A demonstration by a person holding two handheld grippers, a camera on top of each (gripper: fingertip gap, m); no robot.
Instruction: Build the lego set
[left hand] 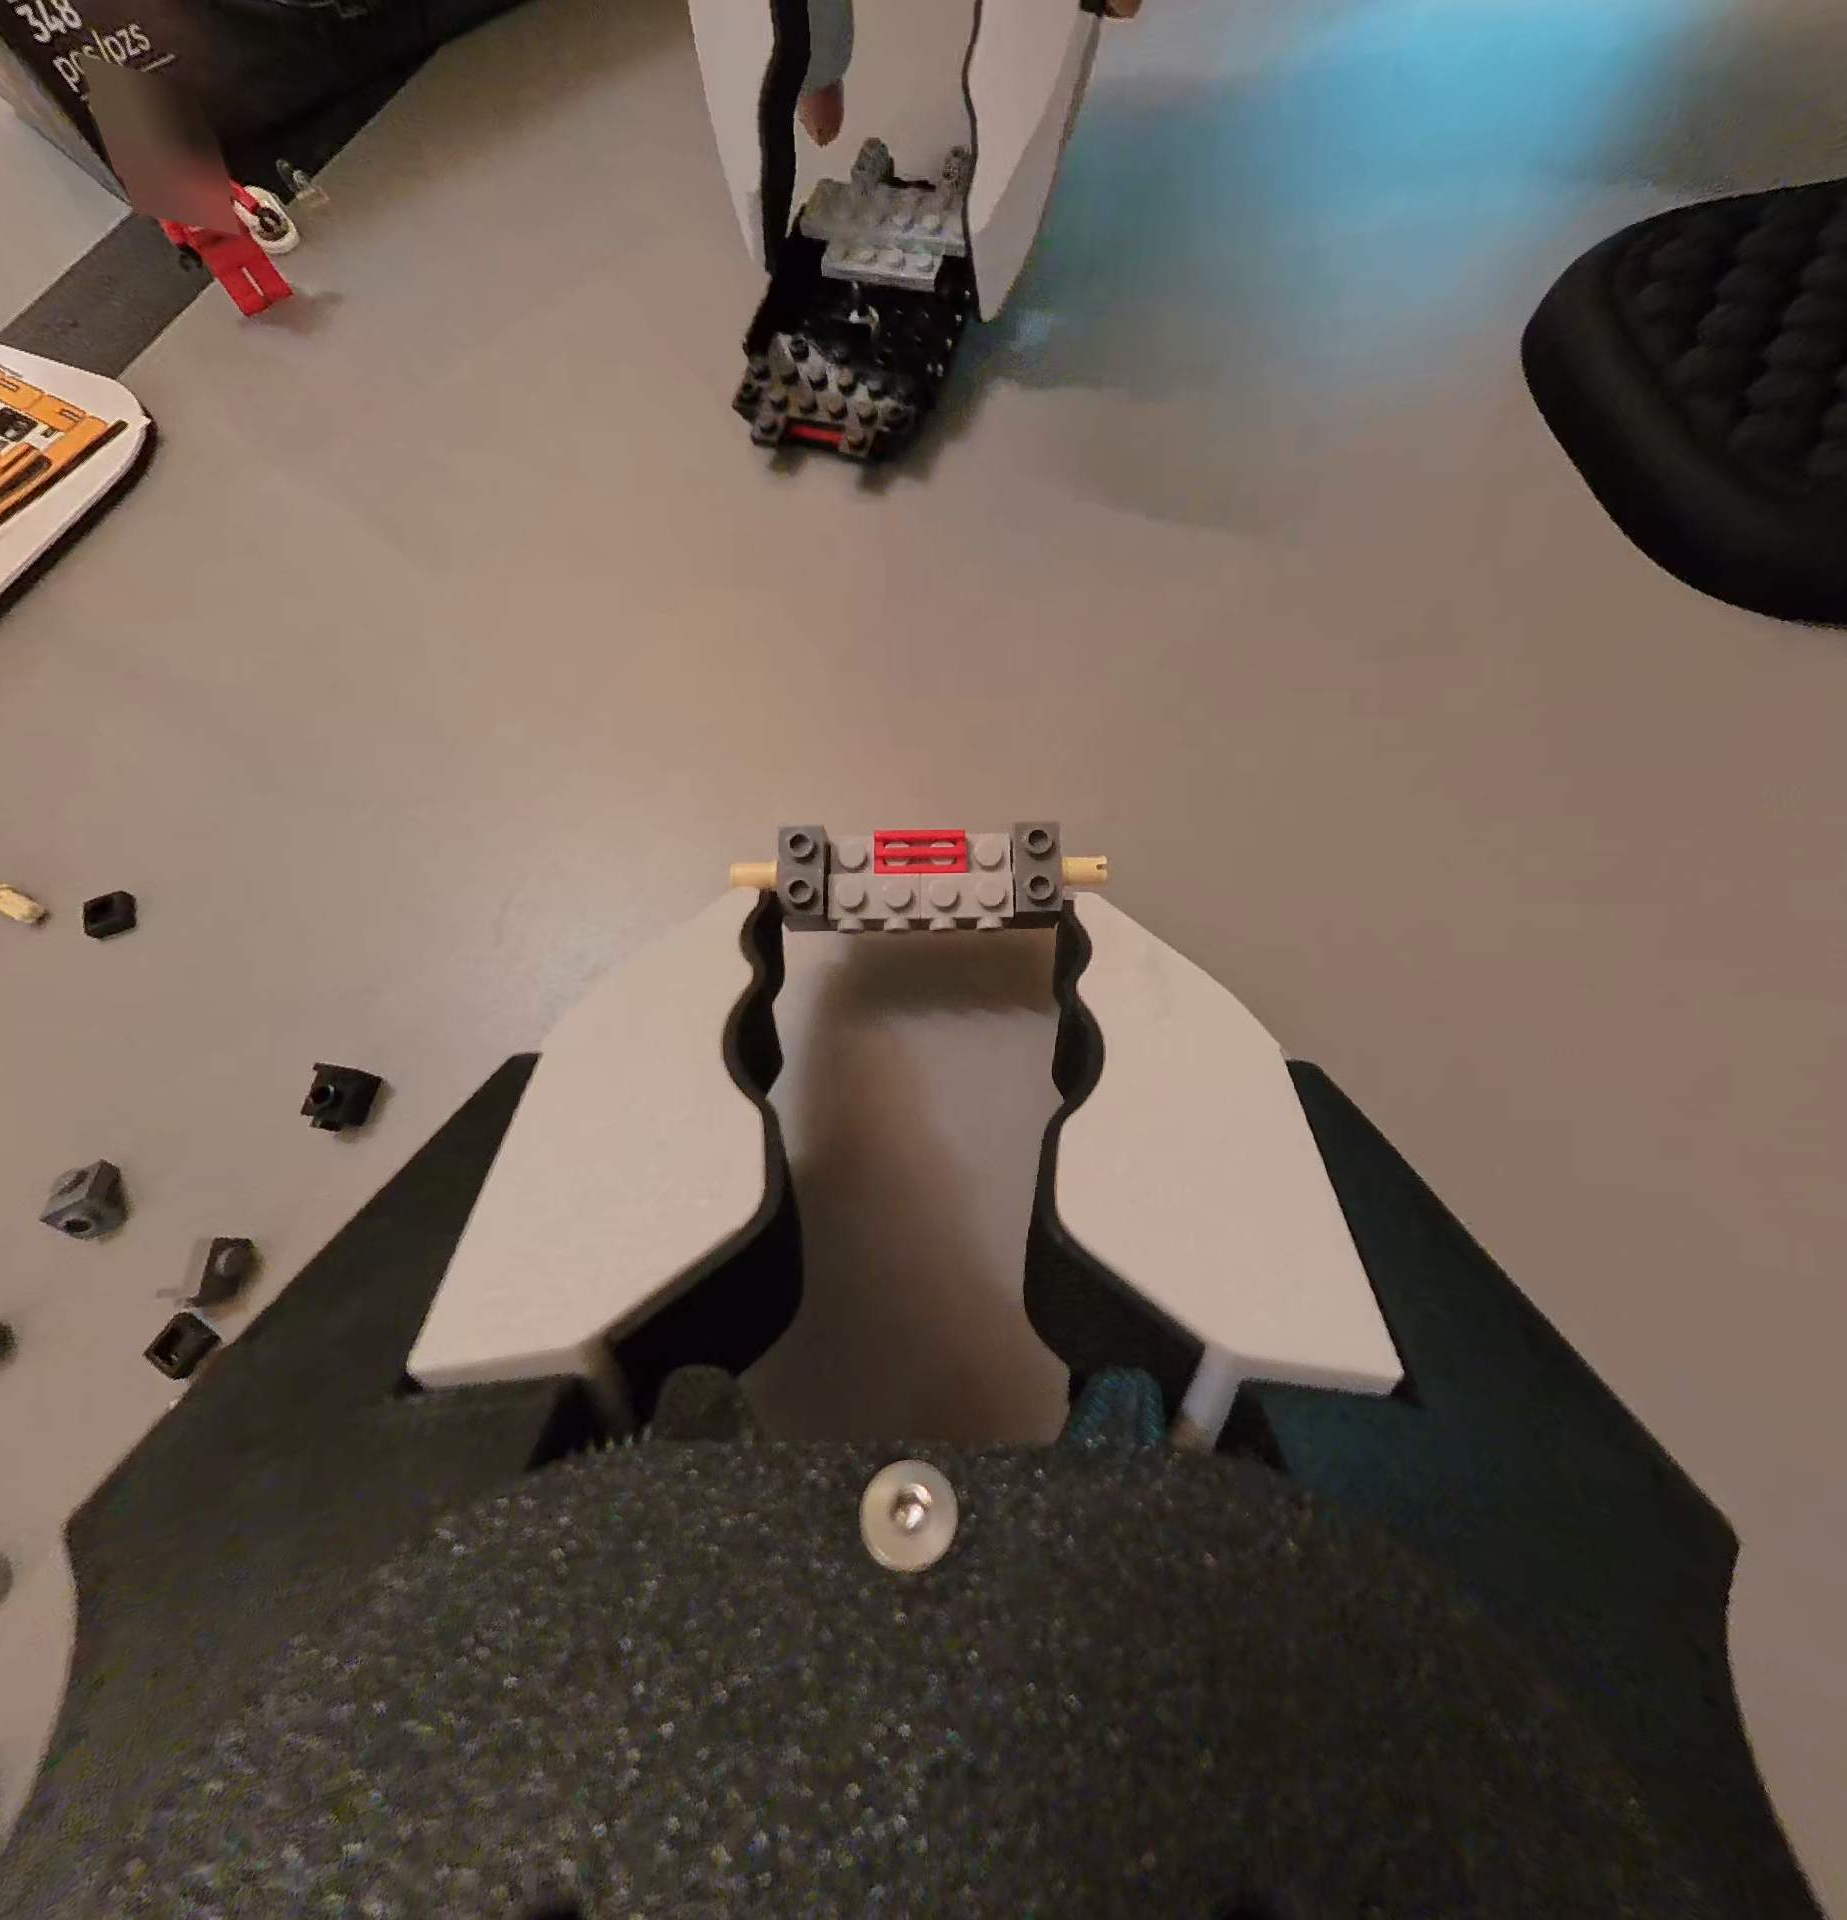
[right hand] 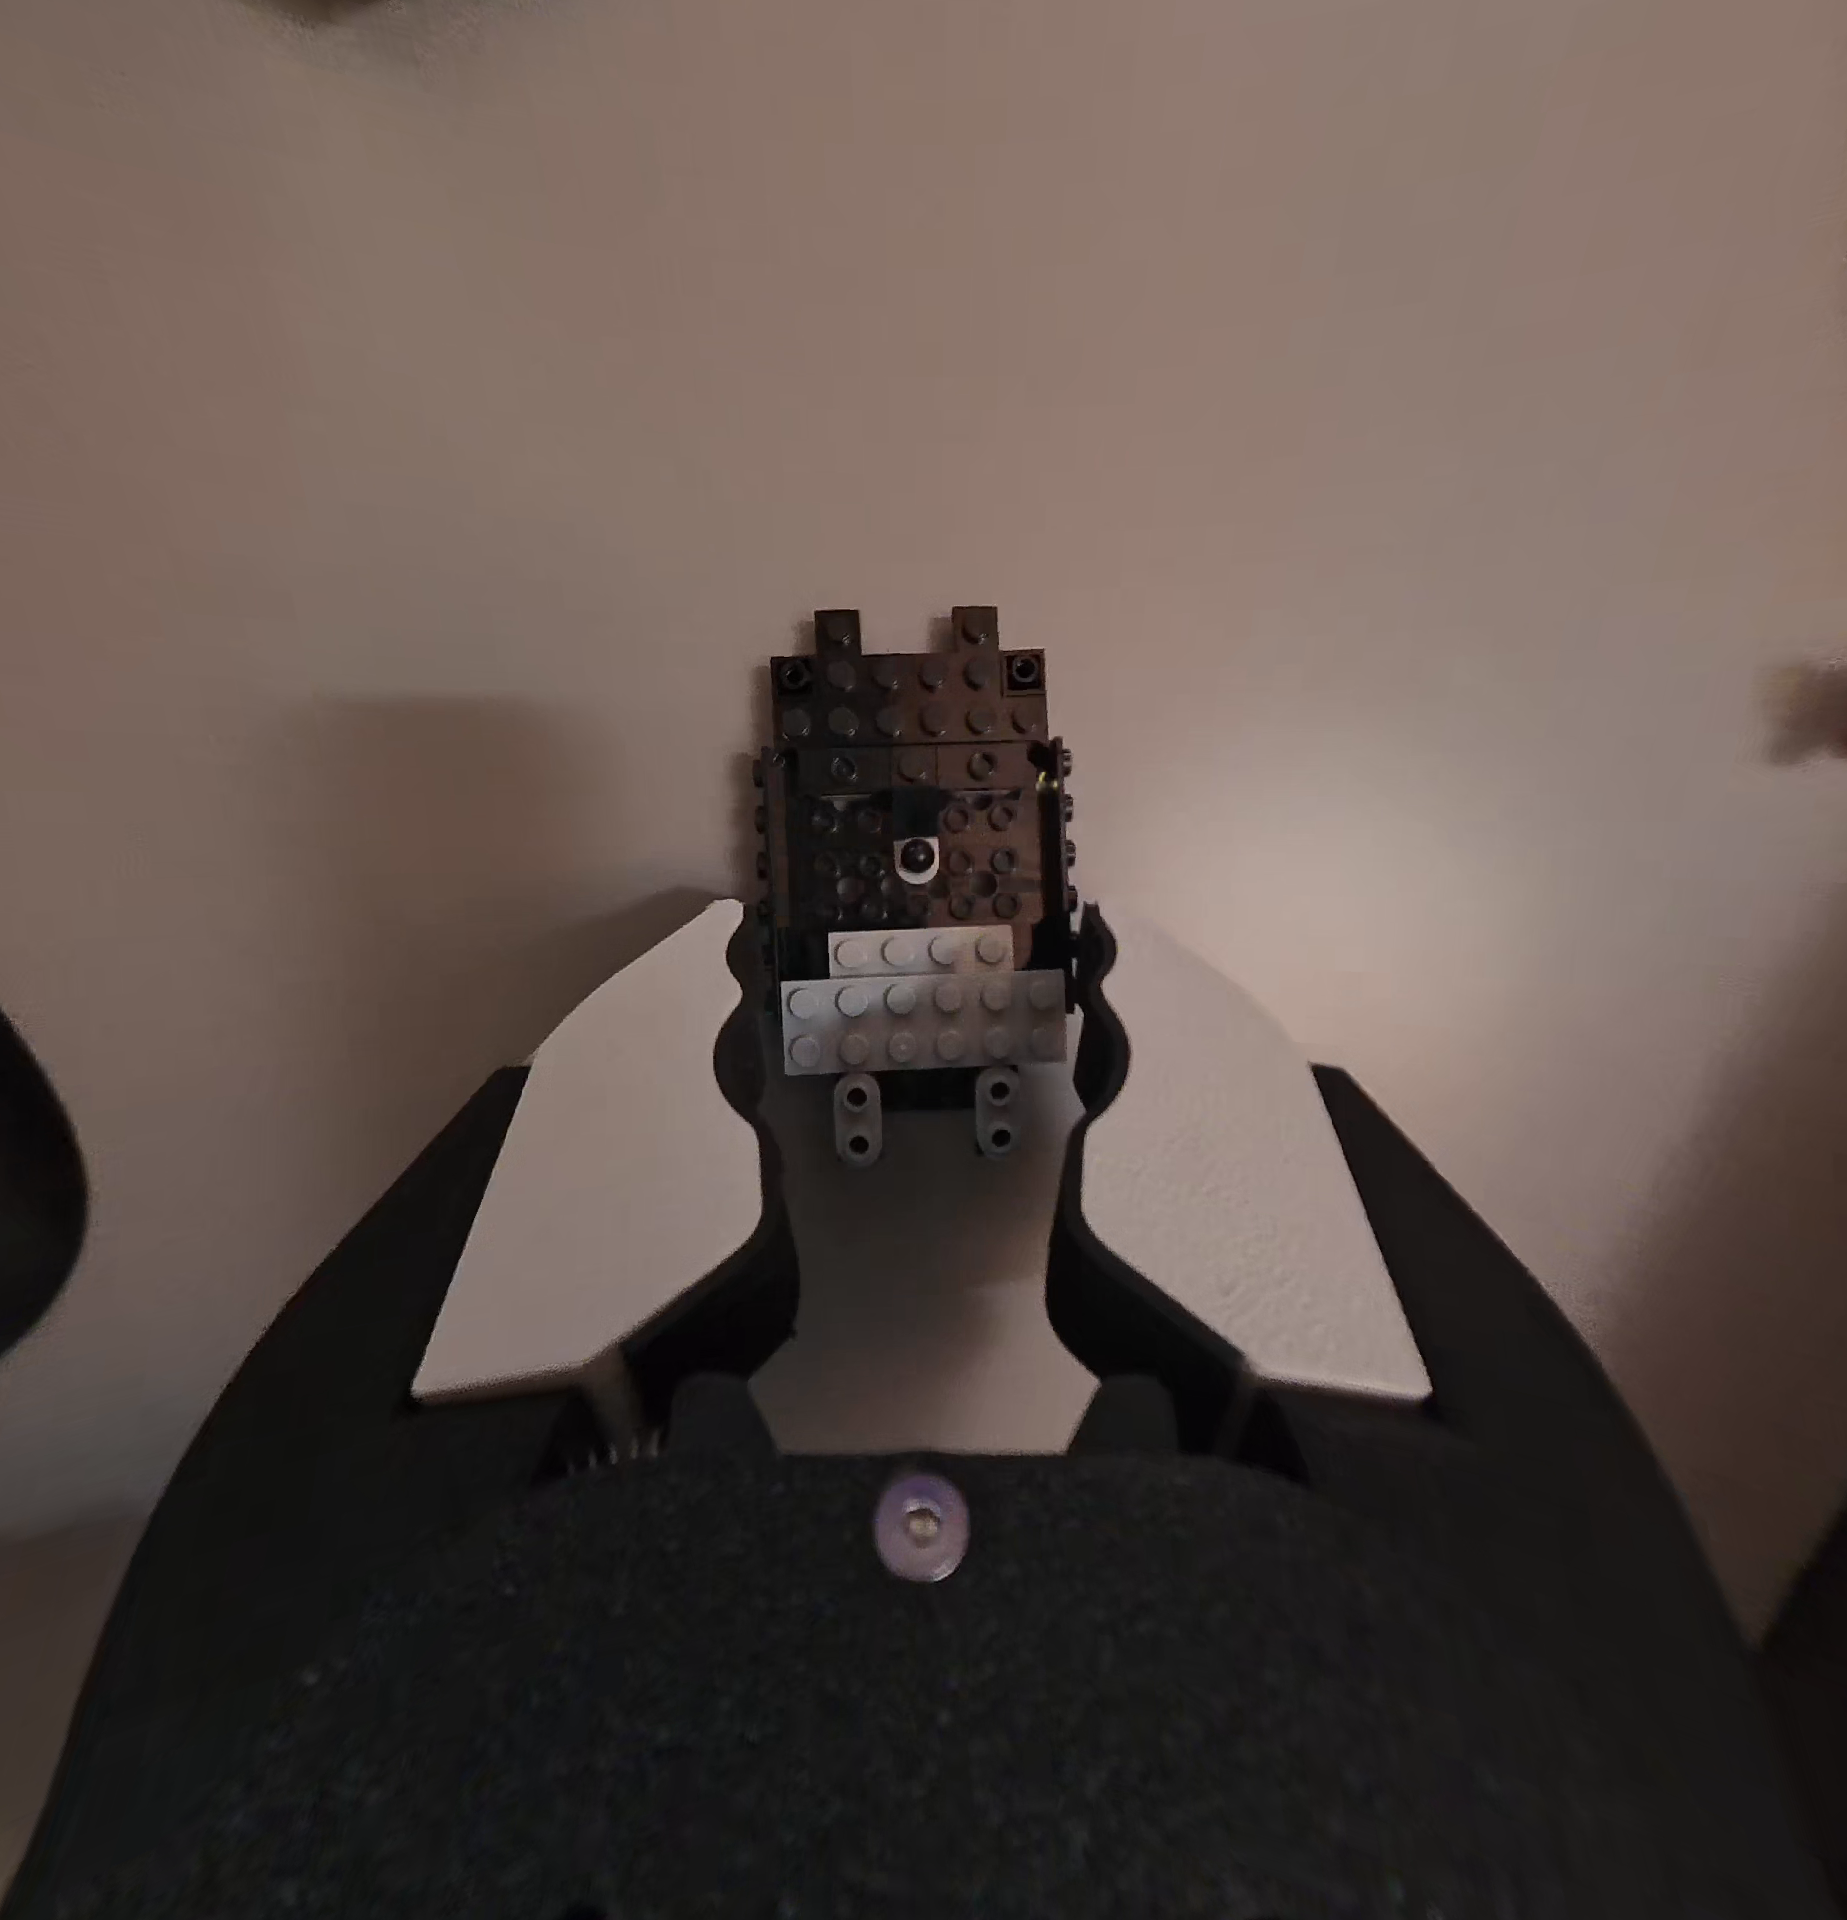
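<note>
Grey worktop (left hand: pixel 1314 831): small grey studded lego block w/ red tile (left hand: pixel 919 876) clamped at left gripper (left hand: pixel 917 920) jaws' tips; right gripper (right hand: pixel 914 951) jaws grip black-and-grey lego chassis (right hand: pixel 914 831).

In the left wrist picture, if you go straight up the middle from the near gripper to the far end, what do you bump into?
left gripper → small grey subassembly with a red grille → bare grey table → big black model → right gripper holding it
</note>
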